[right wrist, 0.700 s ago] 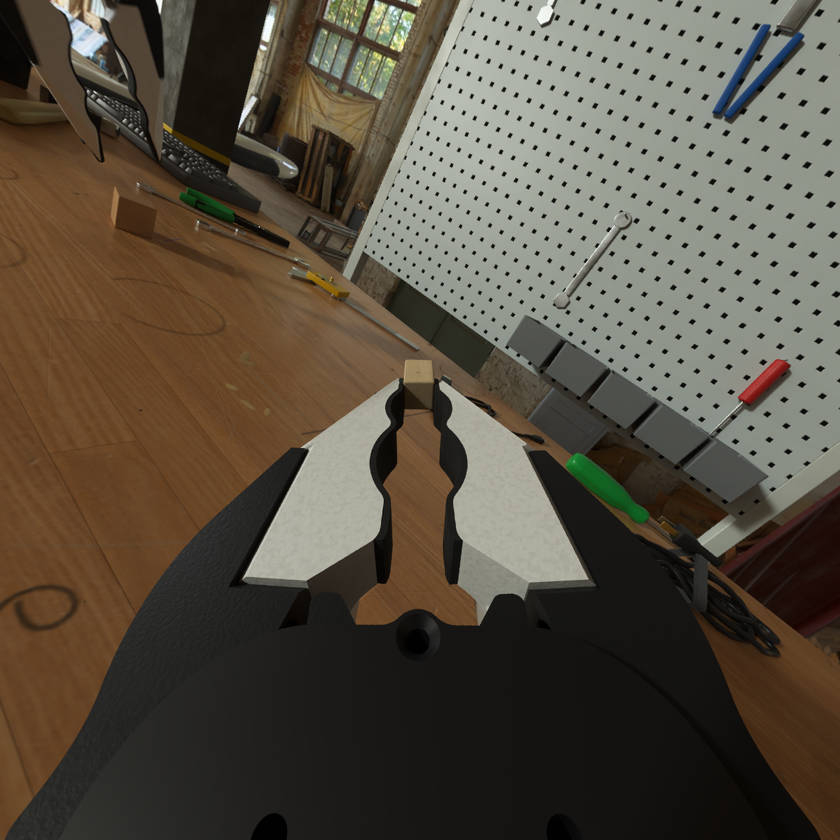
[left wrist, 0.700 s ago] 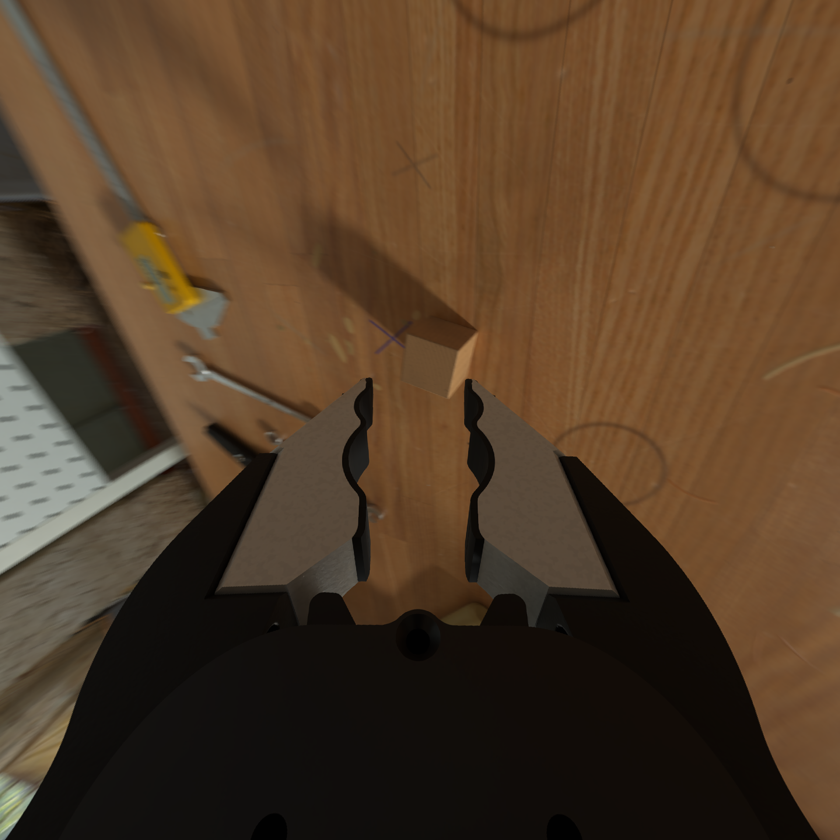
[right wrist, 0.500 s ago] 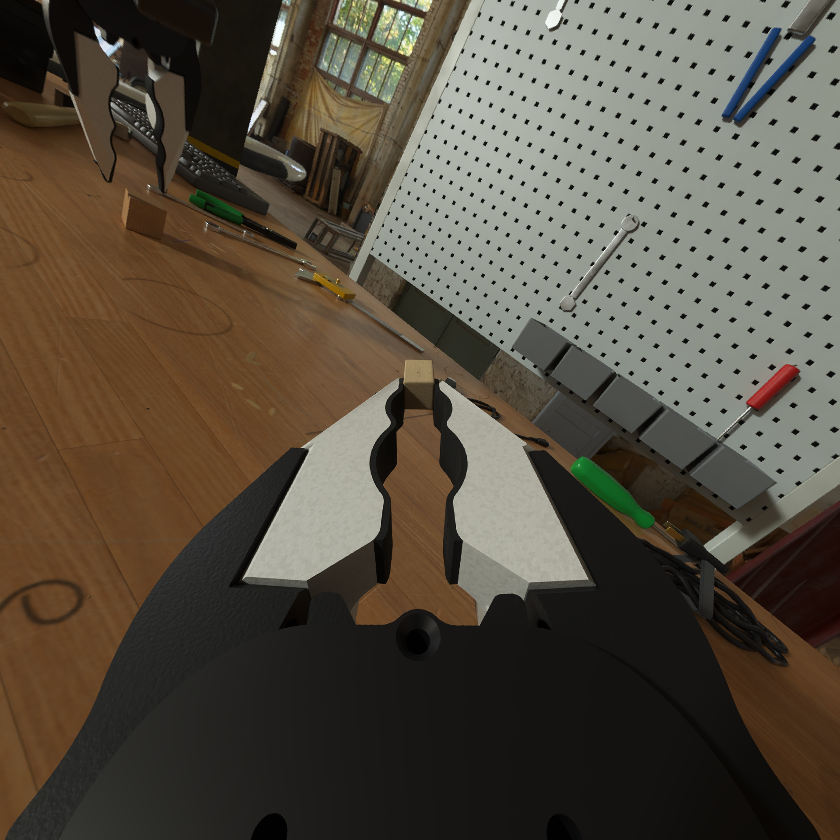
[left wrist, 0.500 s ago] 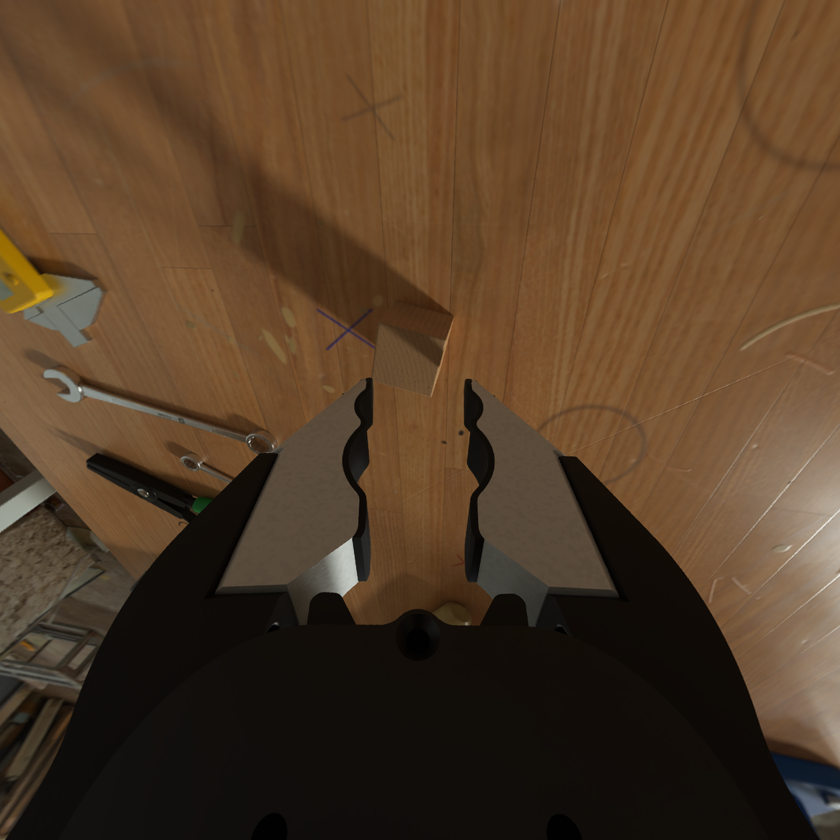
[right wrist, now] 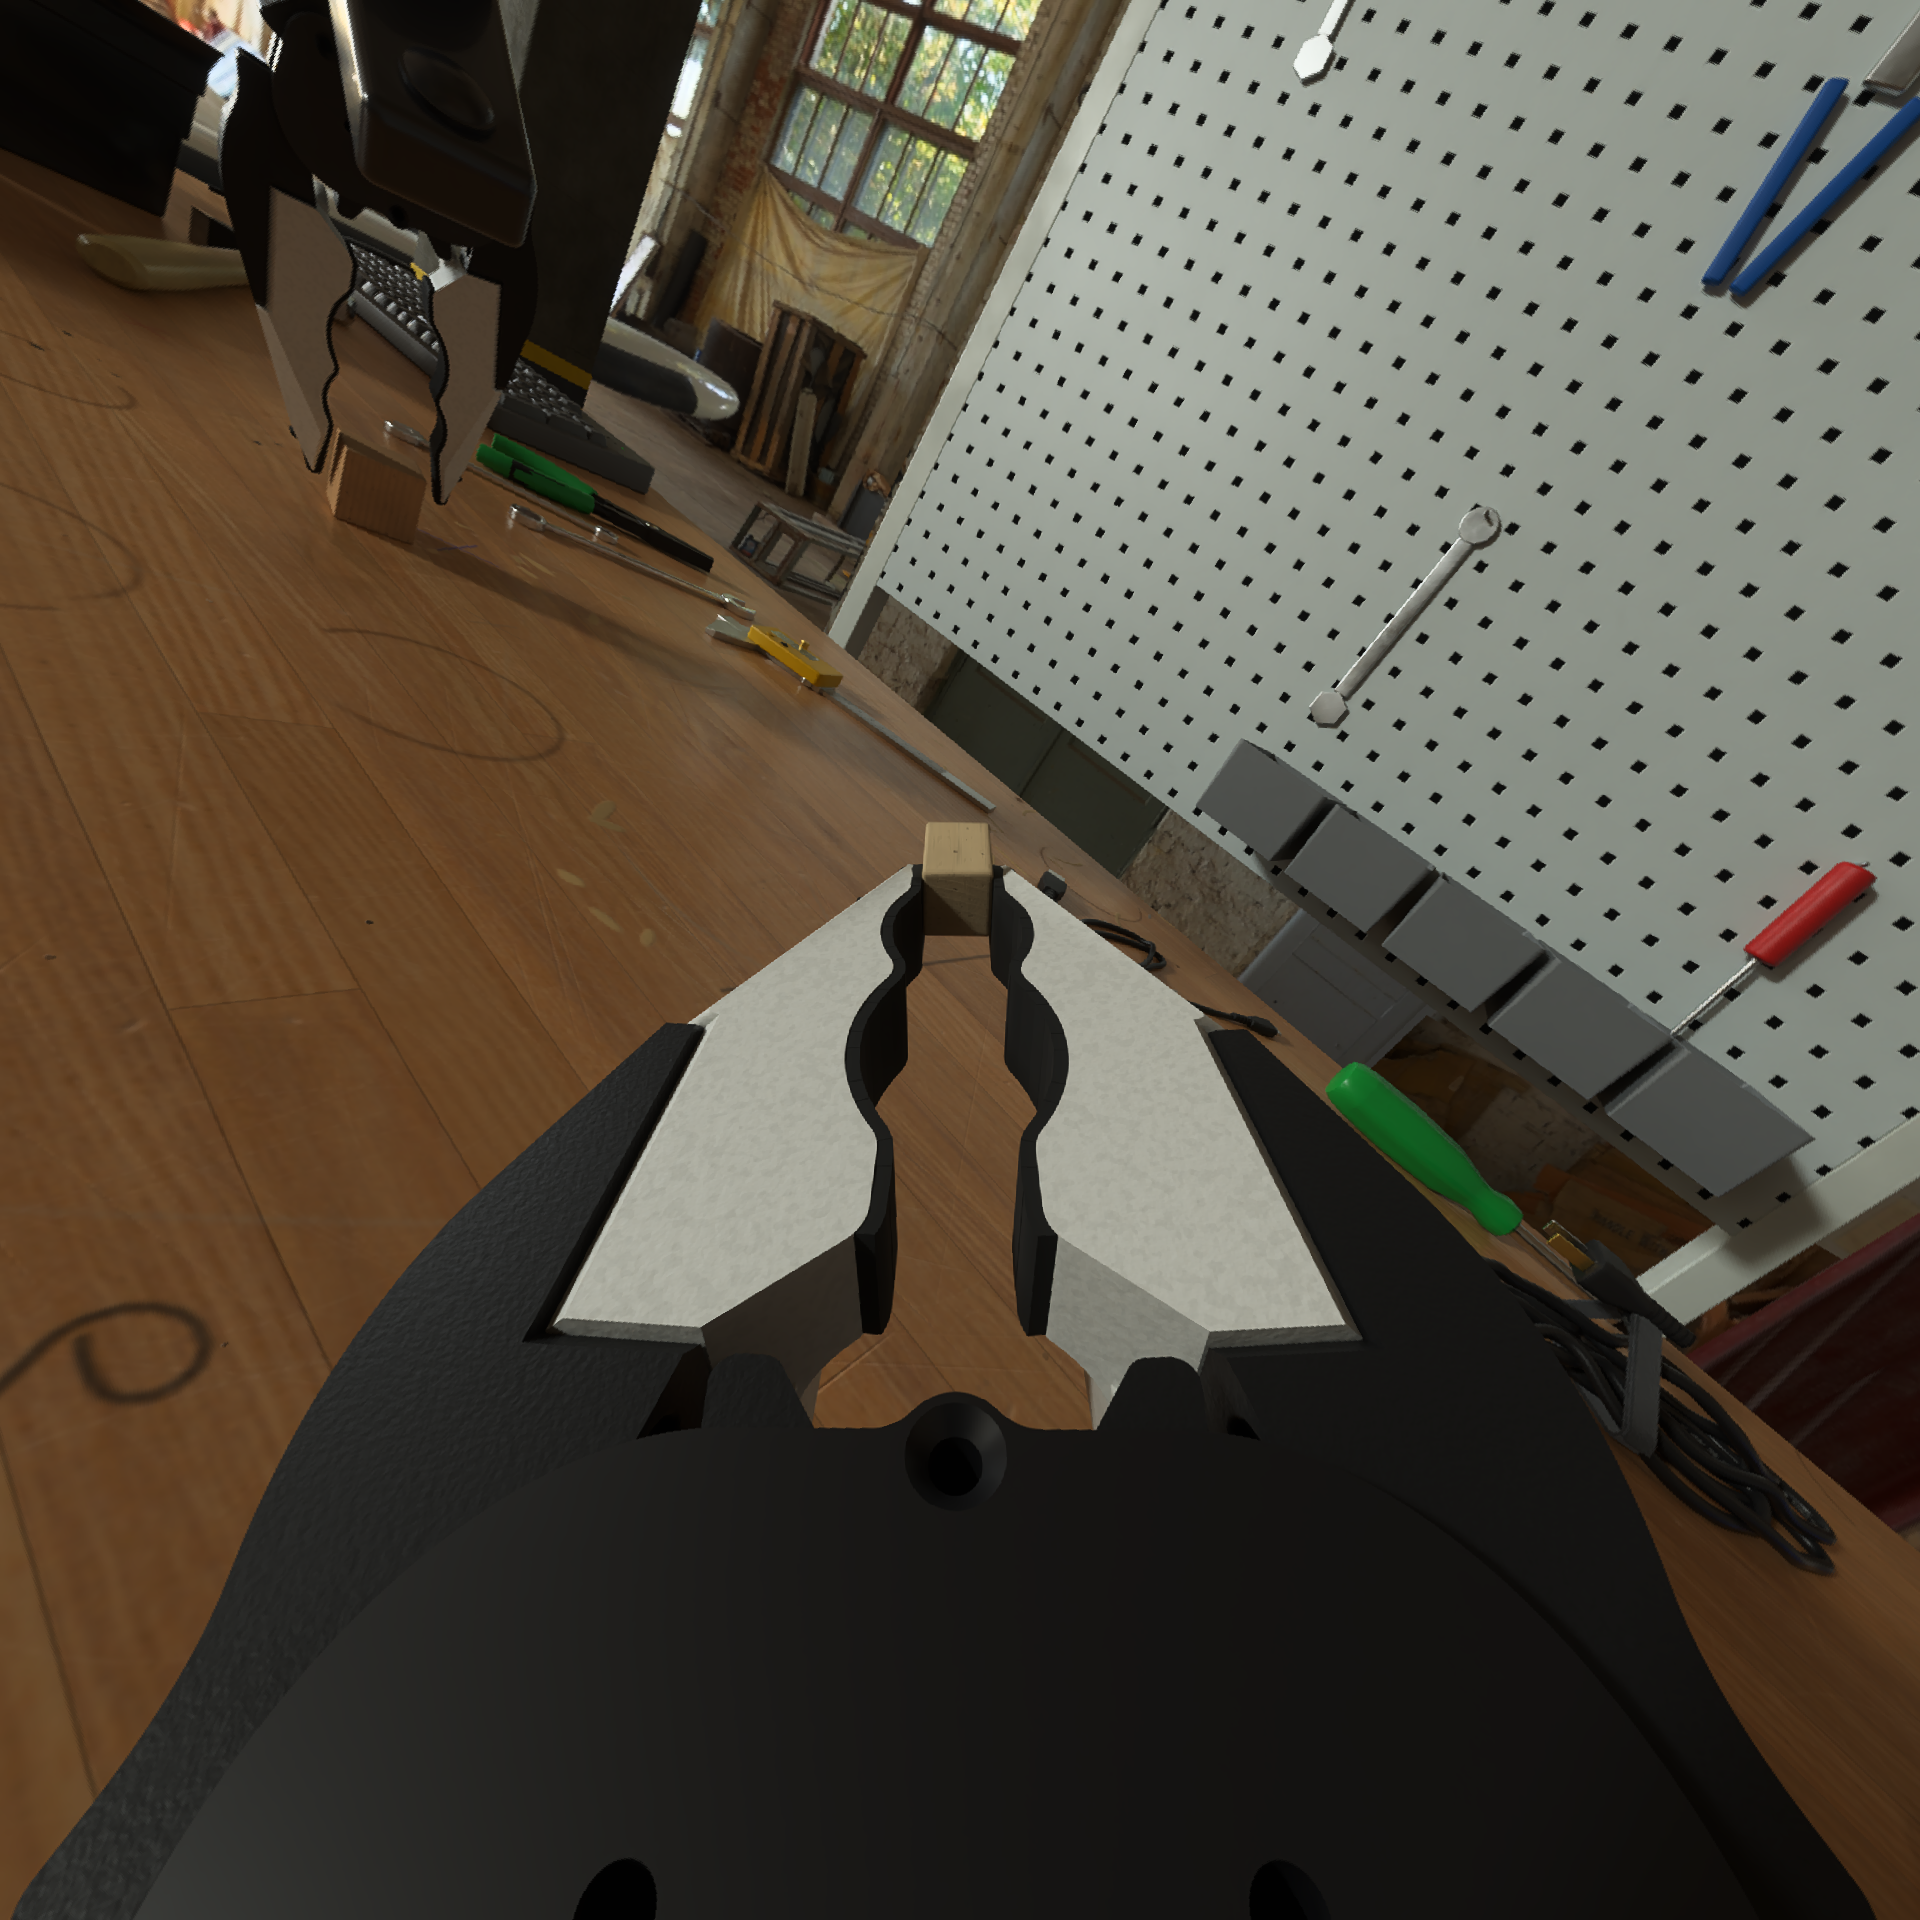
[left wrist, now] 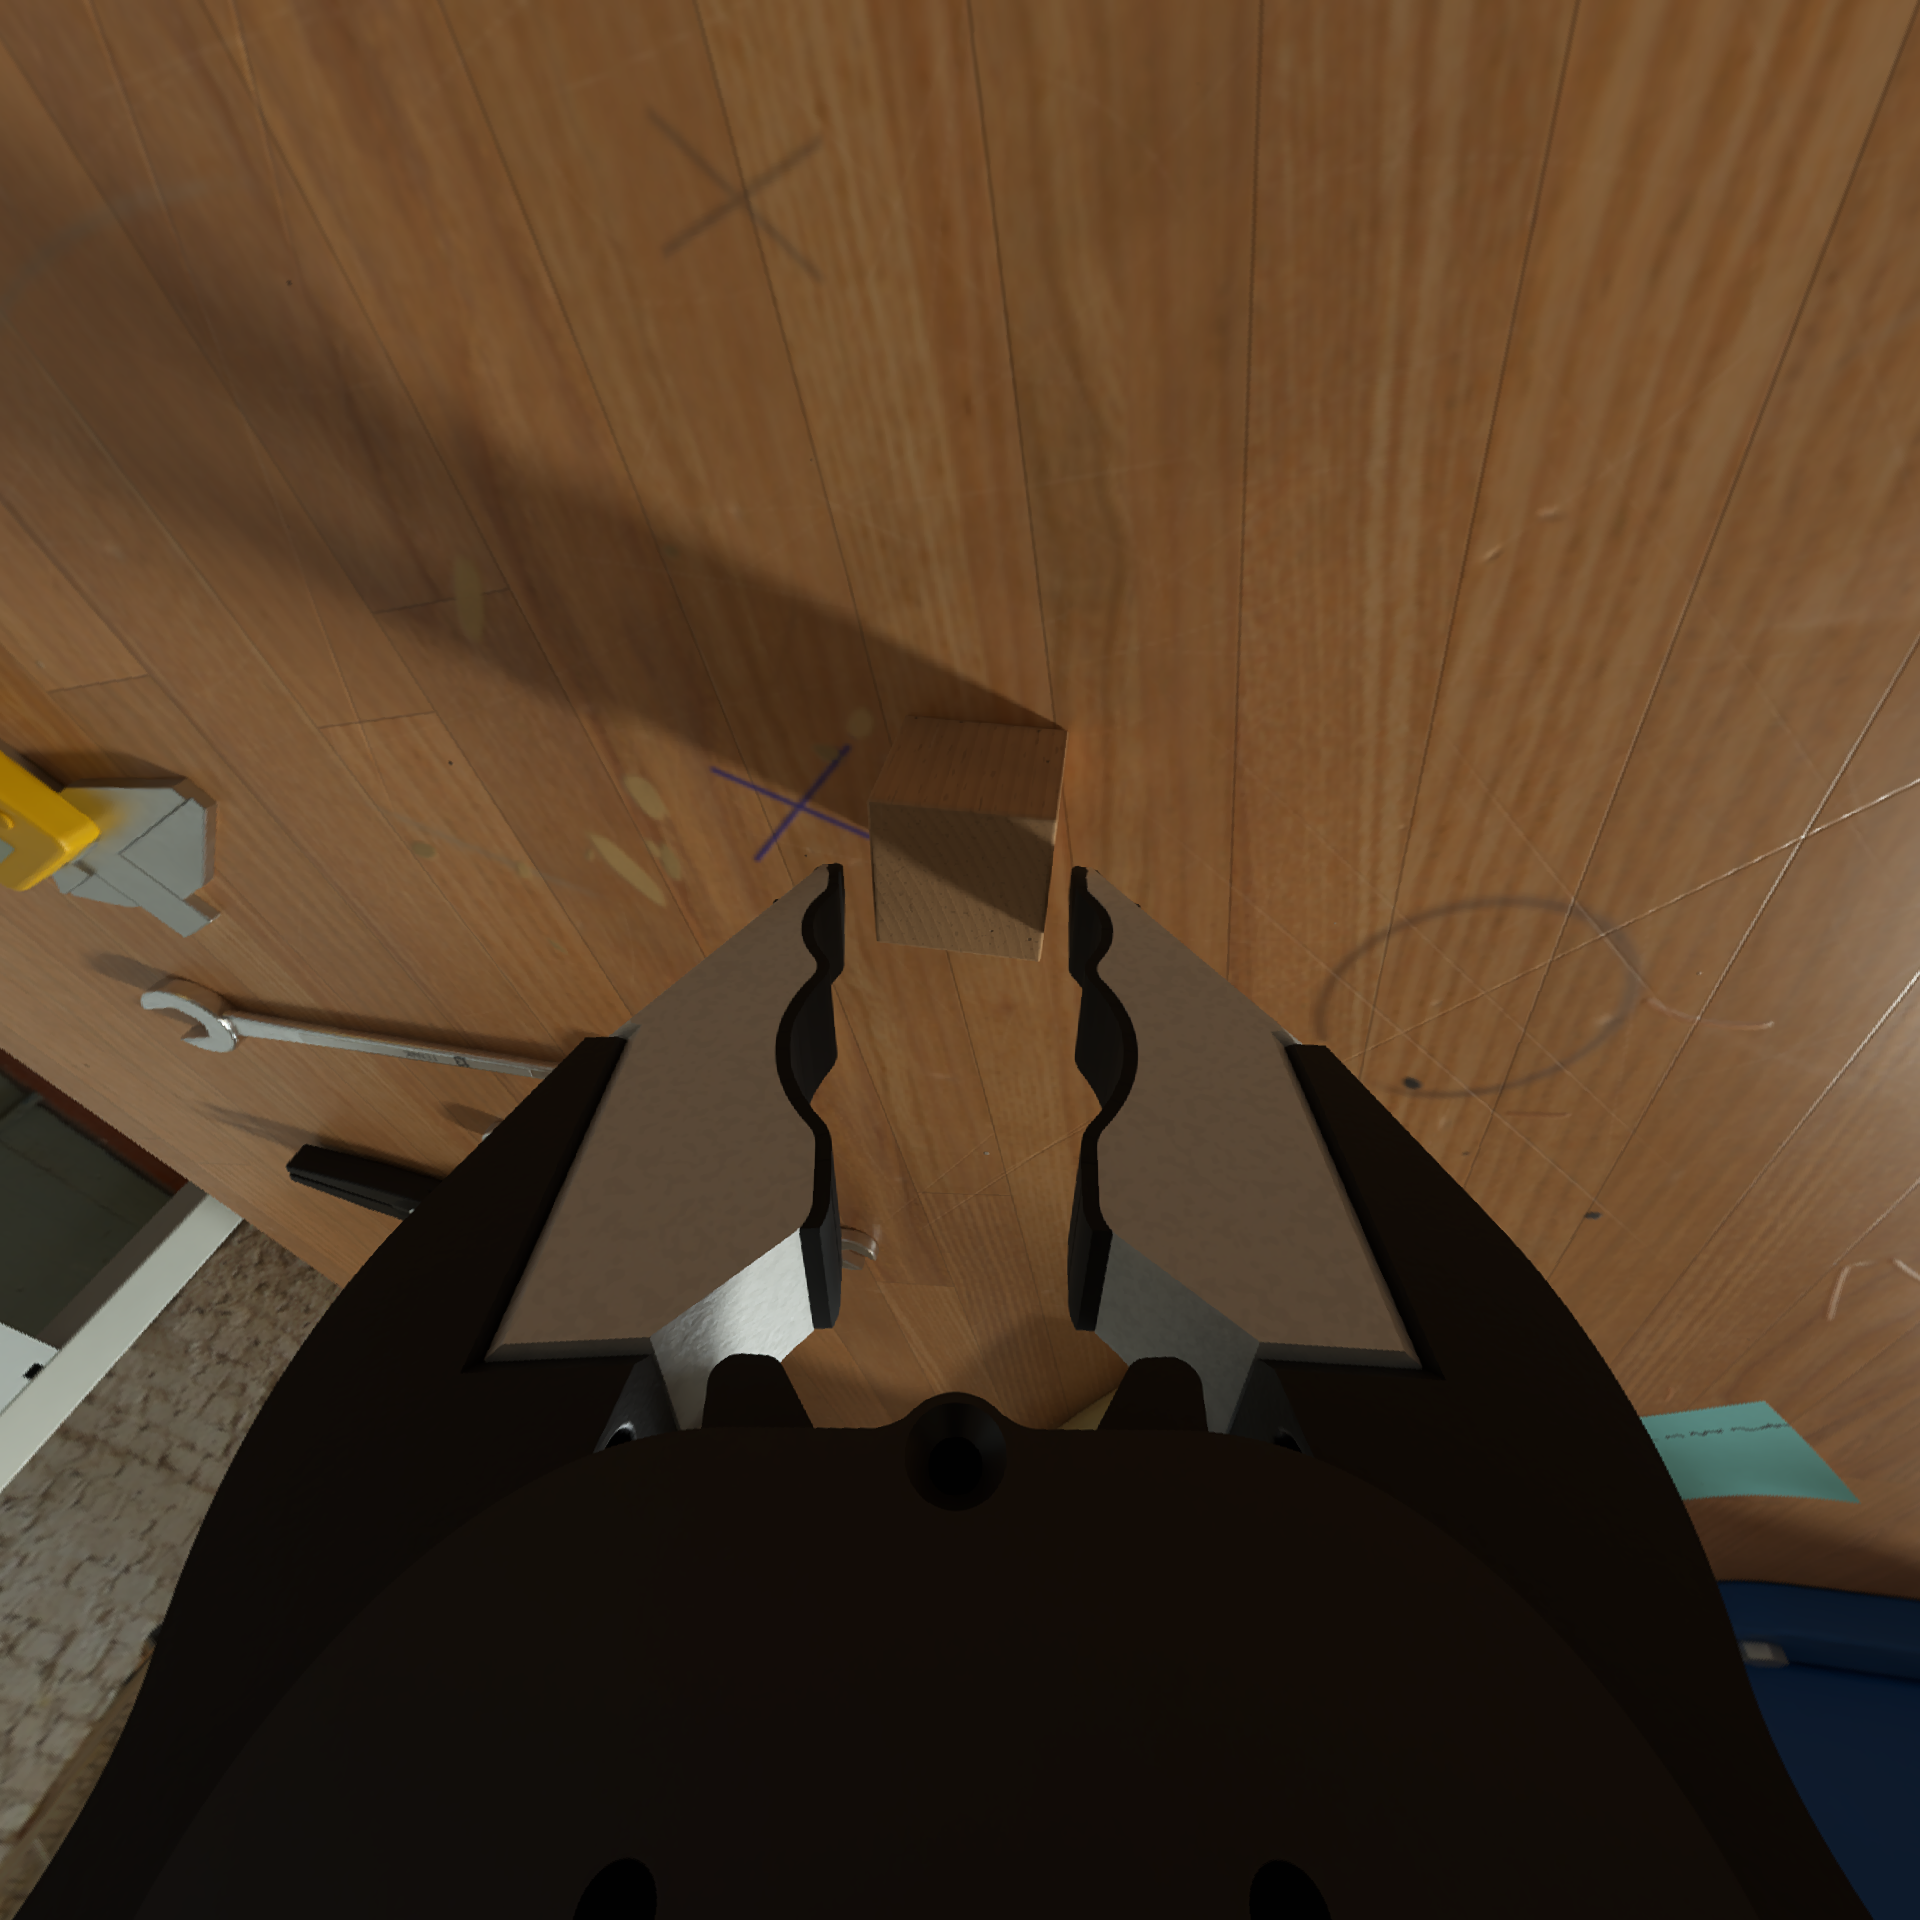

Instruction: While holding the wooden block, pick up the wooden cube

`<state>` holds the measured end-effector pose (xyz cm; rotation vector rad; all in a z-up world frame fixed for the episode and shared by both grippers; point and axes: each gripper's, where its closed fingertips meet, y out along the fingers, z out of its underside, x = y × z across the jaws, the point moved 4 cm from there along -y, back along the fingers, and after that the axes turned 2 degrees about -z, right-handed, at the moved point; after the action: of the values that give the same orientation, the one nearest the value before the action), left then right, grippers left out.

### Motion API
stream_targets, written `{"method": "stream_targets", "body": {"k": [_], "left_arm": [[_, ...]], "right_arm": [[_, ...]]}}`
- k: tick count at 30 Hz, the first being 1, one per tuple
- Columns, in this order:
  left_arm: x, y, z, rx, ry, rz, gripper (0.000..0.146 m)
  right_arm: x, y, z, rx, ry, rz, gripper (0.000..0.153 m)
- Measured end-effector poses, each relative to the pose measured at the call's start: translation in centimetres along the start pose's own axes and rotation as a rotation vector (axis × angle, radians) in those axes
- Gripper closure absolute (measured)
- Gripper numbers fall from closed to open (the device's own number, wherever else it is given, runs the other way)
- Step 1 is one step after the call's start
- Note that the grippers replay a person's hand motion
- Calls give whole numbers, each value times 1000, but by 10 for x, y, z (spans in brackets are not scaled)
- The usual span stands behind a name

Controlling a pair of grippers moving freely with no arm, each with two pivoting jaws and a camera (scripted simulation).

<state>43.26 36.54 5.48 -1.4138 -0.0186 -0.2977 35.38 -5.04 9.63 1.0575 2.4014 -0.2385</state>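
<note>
Straddling wooden cube (left wrist: 961, 868) — left hand-held gripper (left wrist: 954, 883), seemingly untouching, spread

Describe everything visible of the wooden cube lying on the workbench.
The wooden cube is pale, light-grained wood with sharp edges. It sits flat on the workbench beside a purple cross mark. The left hand-held gripper is open, its tips flanking the cube's near corners; no contact shows. The right wrist view shows the cube between those tips too.
</note>
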Motion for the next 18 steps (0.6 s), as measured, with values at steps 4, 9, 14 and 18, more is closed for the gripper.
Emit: {"method": "stream_targets", "body": {"k": [4, 9, 14, 18], "left_arm": [[-1, 1, -2, 31, 3, 28, 108], [0, 0, -3, 79, 42, 34, 113], [-7, -12, 7, 109, -14, 43, 113], [-7, -44, 28, 181, -48, -33, 113]], "right_arm": [[1, 1, 0, 5, -11, -6, 142], [3, 1, 0, 7, -22, -10, 142], [4, 1, 0, 7, -29, -16, 142], [4, 1, 0, 5, -31, -21, 142]]}}
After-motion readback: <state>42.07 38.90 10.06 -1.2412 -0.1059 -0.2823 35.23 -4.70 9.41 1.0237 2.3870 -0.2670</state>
